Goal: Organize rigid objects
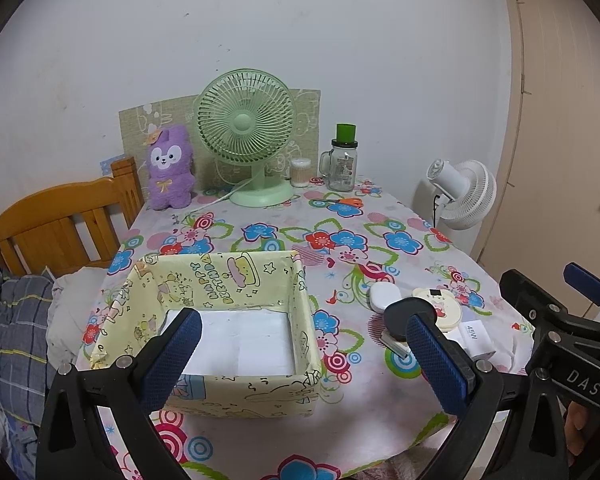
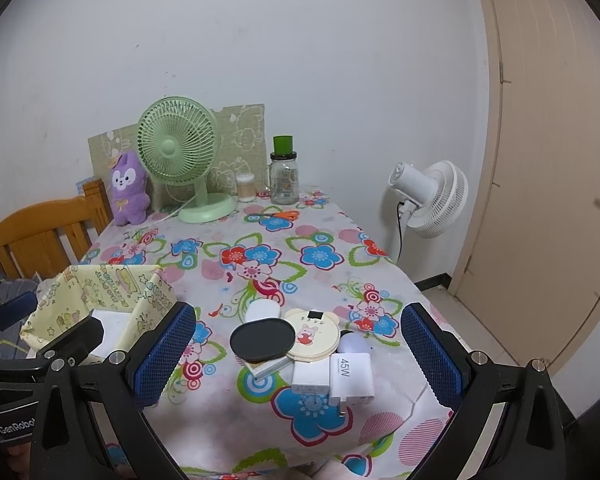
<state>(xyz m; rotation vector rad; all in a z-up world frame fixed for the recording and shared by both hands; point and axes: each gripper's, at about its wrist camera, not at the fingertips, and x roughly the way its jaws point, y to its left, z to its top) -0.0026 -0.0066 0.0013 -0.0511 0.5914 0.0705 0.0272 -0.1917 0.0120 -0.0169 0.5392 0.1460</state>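
A yellow patterned open box (image 1: 236, 276) with a white floor stands on the floral table; it also shows at the left in the right wrist view (image 2: 100, 280). A cluster of small items lies to its right: a black oval case (image 2: 262, 339), a cream bear-shaped round item (image 2: 316, 332), a white rounded case (image 2: 262, 311), two white 45W chargers (image 2: 350, 372) and a lilac object (image 2: 354, 345). My left gripper (image 1: 306, 360) is open over the box's near edge. My right gripper (image 2: 298, 356) is open, empty, around the cluster's near side.
At the table's back stand a green desk fan (image 1: 246, 128), a purple plush (image 1: 170, 168), a glass jar with green lid (image 1: 342, 164), a cotton swab tub (image 1: 301, 172) and orange scissors (image 1: 346, 201). A wooden chair (image 1: 56, 224) is left, a white floor fan (image 2: 432, 196) right.
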